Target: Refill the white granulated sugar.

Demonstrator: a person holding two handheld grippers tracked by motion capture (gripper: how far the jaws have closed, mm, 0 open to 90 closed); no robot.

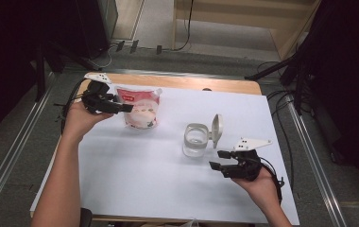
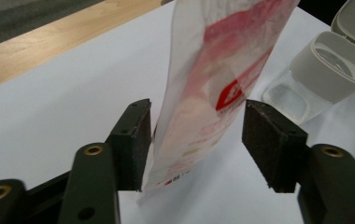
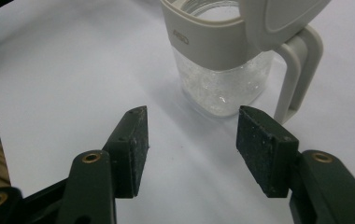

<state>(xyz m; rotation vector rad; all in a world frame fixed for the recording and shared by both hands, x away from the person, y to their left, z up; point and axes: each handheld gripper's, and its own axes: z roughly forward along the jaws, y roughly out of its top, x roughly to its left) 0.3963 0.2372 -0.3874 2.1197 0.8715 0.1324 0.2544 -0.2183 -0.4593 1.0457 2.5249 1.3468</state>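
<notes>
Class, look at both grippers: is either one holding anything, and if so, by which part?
Nothing is gripped. The left gripper straddles the pouch with a gap at one pad; the right gripper stands open short of the jar.

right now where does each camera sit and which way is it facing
high view: above the person's side of the table, looking forward and down; both forearms, left gripper and right gripper show.
left gripper view: on the left gripper, looking along its fingers at the pouch standing between them, touching one pad, not clamped.
right gripper view: on the right gripper, facing the open-lidded jar beyond its open fingers.
shared: jar and white table show in both gripper views.
</notes>
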